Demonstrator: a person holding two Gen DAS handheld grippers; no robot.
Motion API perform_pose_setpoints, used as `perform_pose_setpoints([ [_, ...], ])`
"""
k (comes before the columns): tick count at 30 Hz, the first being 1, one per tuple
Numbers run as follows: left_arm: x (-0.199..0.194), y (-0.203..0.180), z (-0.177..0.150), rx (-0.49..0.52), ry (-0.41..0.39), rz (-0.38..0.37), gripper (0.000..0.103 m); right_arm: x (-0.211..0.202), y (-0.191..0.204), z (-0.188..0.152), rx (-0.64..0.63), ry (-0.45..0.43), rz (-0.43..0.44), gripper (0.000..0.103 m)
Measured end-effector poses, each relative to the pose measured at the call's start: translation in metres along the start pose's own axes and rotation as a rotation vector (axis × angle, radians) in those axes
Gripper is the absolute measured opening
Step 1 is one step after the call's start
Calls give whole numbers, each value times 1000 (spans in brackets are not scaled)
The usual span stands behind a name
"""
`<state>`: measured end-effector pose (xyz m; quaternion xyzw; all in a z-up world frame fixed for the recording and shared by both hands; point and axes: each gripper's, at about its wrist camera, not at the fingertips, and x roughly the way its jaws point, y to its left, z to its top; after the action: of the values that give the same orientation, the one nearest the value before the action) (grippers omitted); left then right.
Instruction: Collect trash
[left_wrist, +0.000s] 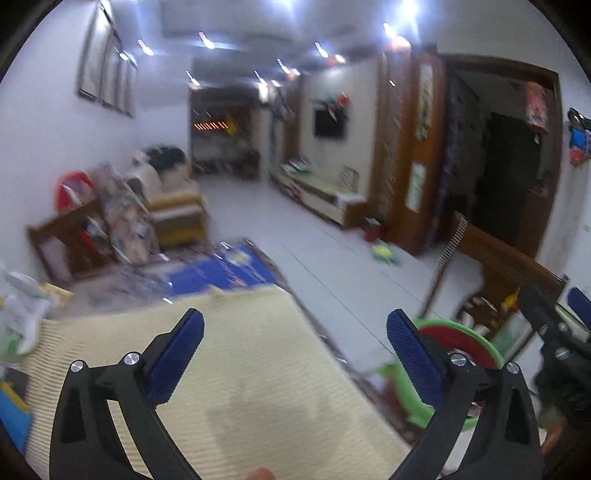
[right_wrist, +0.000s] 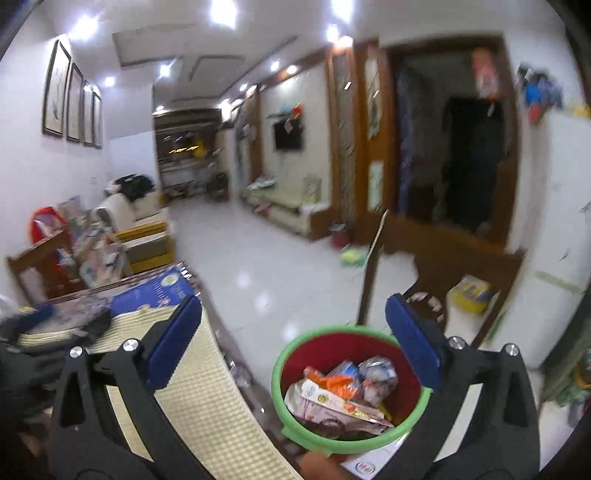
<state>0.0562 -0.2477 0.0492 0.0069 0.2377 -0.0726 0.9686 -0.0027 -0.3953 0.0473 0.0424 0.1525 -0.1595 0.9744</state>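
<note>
A: Left gripper (left_wrist: 295, 328) first?

B: I see its 2 blue-padded fingers (left_wrist: 177, 354) spread wide, nothing between them. It hangs over the cream ribbed mat (left_wrist: 236, 369). Frame is motion-blurred.

A: Right gripper?

B: Right gripper (right_wrist: 293, 317) spread wide too, holding nothing. It hangs above the bin's far rim; its left finger is over the mat's (right_wrist: 207, 406) edge.

A: Where's the trash?

B: In the red bin with the green rim (right_wrist: 280, 398), just beside the mat on the right. Inside I see crumpled wrappers (right_wrist: 343, 387): an orange packet, a white-and-red pouch, a silvery foil wad. In the left view only part of the same bin (left_wrist: 461, 343) shows, behind the right finger; contents hidden there.

A: Anything else nearby?

B: A blue box (right_wrist: 155, 291) lies at the mat's far end. White tiled floor (right_wrist: 258, 266) beyond, a wooden chair (right_wrist: 443, 273) to the right of the bin. A fingertip shows at the bottom edge of both views; can't tell whose hand side.
</note>
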Motion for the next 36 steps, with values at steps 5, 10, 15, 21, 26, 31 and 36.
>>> perform_pose_setpoints([
  [5, -22, 45, 5, -23, 9, 4, 95, -12, 34, -5, 137, 70, 210, 98],
  [10, -39, 88, 4, -55, 15, 13, 95, -15, 61, -13, 162, 120, 235, 98],
  [15, -49, 117, -1, -75, 3, 51, 95, -24, 82, -18, 147, 129, 238, 98],
  [21, -51, 135, -4, -95, 5, 50, 95, -35, 101, -21, 113, 122, 213, 98],
  [26, -53, 141, -8, -83, 3, 44, 95, -37, 103, -20, 124, 130, 192, 98],
  [31, -55, 146, -8, -90, 3, 38, 95, -38, 107, -22, 117, 137, 183, 98],
  [36, -56, 152, -10, -104, 6, 32, 95, -37, 108, -23, 107, 148, 185, 98],
])
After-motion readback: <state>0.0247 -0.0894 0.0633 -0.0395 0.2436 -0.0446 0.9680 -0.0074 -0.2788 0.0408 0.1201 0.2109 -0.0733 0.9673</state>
